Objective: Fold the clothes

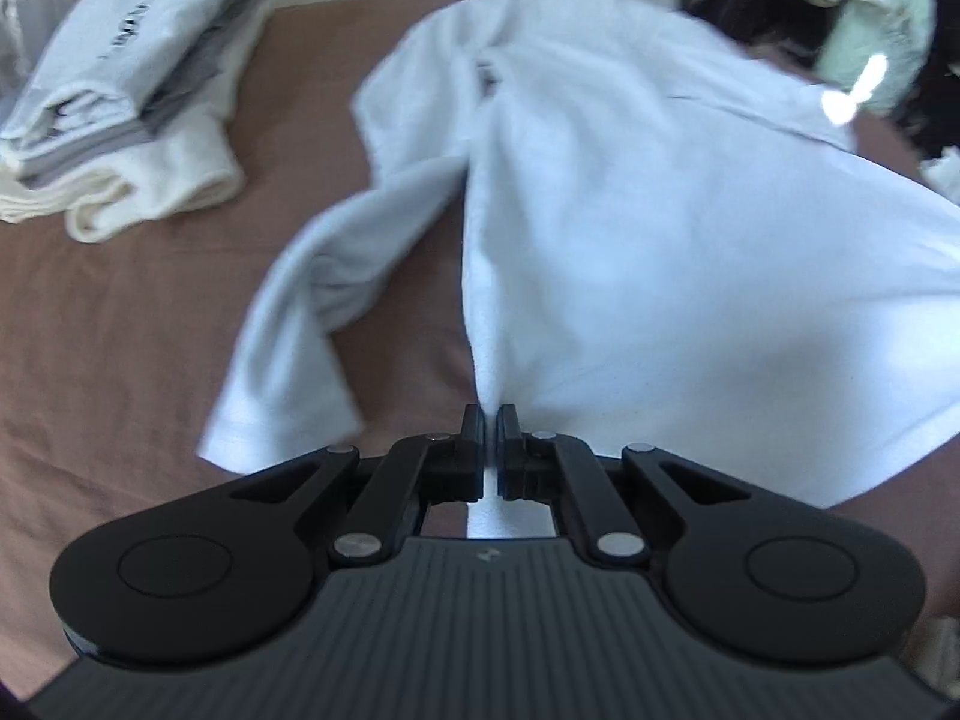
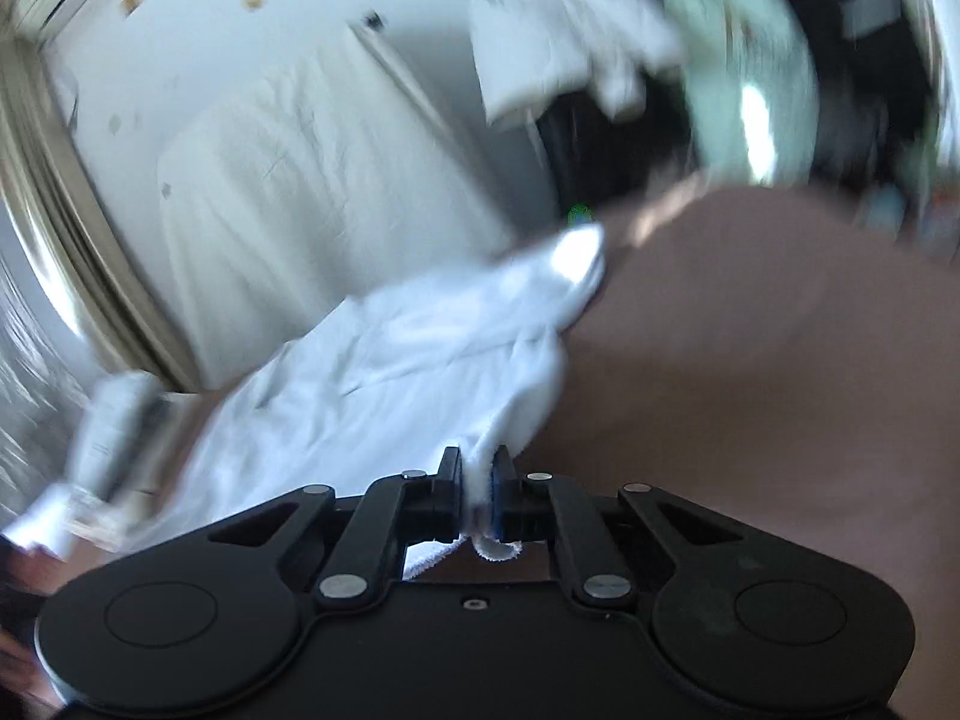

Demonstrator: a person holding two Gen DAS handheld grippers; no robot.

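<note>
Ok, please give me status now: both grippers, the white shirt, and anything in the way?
Left gripper shut on white shirt hem. Right gripper shut on another edge. Folded stack lies apart on brown cover, nothing blocking.

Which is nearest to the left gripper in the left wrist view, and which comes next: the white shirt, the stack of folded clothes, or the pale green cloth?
1. White shirt: pinched between the shut fingers of the left gripper, dead ahead.
2. Stack of folded clothes: far left, on the brown surface.
3. Pale green cloth: top right corner, beyond the shirt.
</note>
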